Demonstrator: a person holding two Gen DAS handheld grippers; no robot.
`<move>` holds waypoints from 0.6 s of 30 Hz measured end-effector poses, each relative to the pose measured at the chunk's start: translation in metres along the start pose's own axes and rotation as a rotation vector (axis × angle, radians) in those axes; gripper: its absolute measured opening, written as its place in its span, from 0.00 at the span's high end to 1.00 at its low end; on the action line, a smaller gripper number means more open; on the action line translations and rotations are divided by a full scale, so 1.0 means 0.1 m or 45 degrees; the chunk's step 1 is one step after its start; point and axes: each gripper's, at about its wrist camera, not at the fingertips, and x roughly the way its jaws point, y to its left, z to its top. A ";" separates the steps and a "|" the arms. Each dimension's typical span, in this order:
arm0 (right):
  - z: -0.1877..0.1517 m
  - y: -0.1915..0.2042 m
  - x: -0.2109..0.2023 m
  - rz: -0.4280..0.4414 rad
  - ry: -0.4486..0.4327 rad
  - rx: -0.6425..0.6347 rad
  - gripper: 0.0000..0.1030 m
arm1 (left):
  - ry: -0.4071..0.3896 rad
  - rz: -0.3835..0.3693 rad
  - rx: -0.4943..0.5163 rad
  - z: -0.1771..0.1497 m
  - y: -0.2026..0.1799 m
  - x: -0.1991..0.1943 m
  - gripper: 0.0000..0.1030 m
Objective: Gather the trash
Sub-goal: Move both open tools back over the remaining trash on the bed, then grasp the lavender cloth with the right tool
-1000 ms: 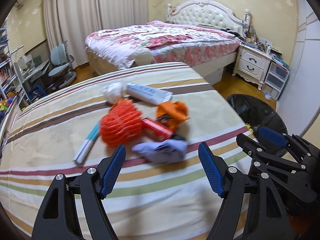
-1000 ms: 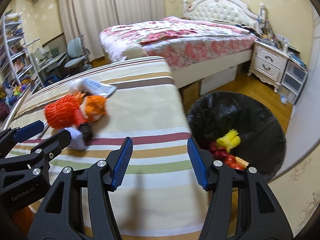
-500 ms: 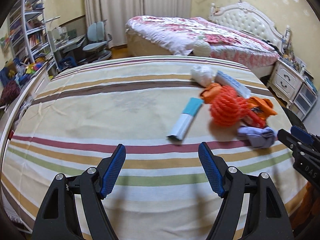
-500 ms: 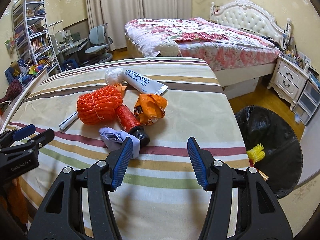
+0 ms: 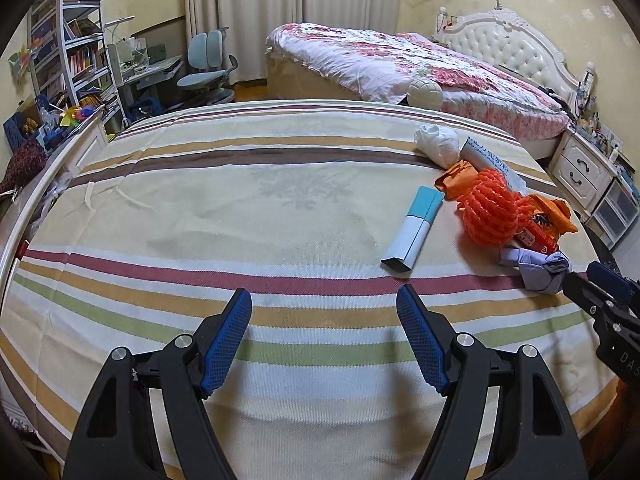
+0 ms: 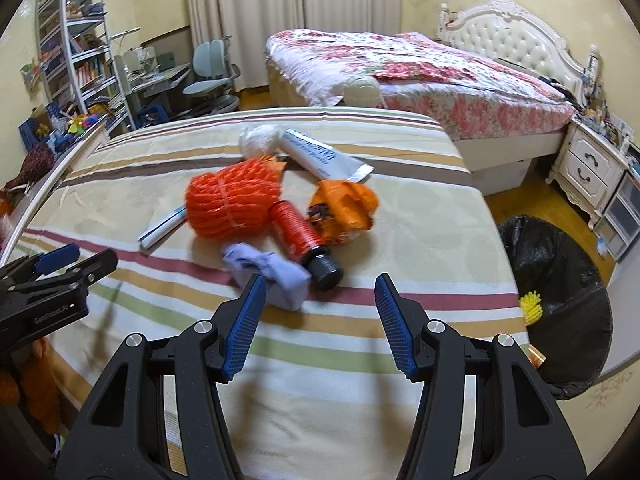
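Both the left gripper (image 5: pixel 324 336) and the right gripper (image 6: pixel 320 320) hang spread and empty above the striped bed (image 6: pixel 360 360). The right one should probably drop over the crumpled lilac paper (image 6: pixel 268 276) nearest it, pinch its bulk, then carry it to the black-lined trash bin (image 6: pixel 560 280) beside the bed.

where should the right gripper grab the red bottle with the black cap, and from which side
Grip the red bottle across its ribbed body, coming from above with the right gripper. It lies on its side, black cap toward the camera; orange netting and a crumpled purple wrapper crowd its left.
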 end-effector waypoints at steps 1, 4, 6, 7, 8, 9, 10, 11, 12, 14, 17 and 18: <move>-0.01 0.04 0.01 0.013 0.006 -0.009 0.46 | -0.001 0.003 -0.002 -0.01 0.01 0.00 0.29; -0.02 0.12 0.03 0.058 0.017 -0.024 0.46 | 0.000 0.008 -0.012 -0.01 0.05 0.00 0.29; -0.03 0.18 0.03 0.095 0.024 -0.037 0.46 | 0.002 0.011 -0.022 -0.02 0.08 0.01 0.29; -0.03 0.22 0.03 0.114 0.027 -0.049 0.46 | 0.002 0.013 -0.027 -0.02 0.10 0.01 0.29; -0.03 0.25 0.03 0.137 0.031 -0.058 0.46 | 0.003 0.014 -0.033 -0.02 0.11 0.01 0.29; -0.04 0.27 0.02 0.156 0.033 -0.065 0.46 | 0.005 0.014 -0.038 -0.02 0.13 0.01 0.29; -0.05 0.28 0.01 0.161 0.029 -0.068 0.46 | 0.005 0.015 -0.043 -0.01 0.15 0.01 0.29; -0.05 0.29 0.00 0.145 0.020 -0.070 0.46 | 0.006 0.014 -0.048 -0.01 0.16 0.01 0.29; -0.05 0.28 -0.01 0.135 0.015 -0.067 0.46 | 0.006 0.015 -0.051 -0.01 0.18 0.00 0.29; -0.04 0.20 -0.02 0.115 0.008 -0.040 0.46 | 0.003 0.019 -0.056 0.00 0.19 0.00 0.29; -0.01 0.07 0.01 0.077 0.015 -0.002 0.46 | 0.000 0.023 -0.061 0.02 0.21 0.01 0.29; 0.00 0.05 0.04 0.071 0.017 0.002 0.46 | 0.001 0.021 -0.063 0.02 0.22 0.02 0.29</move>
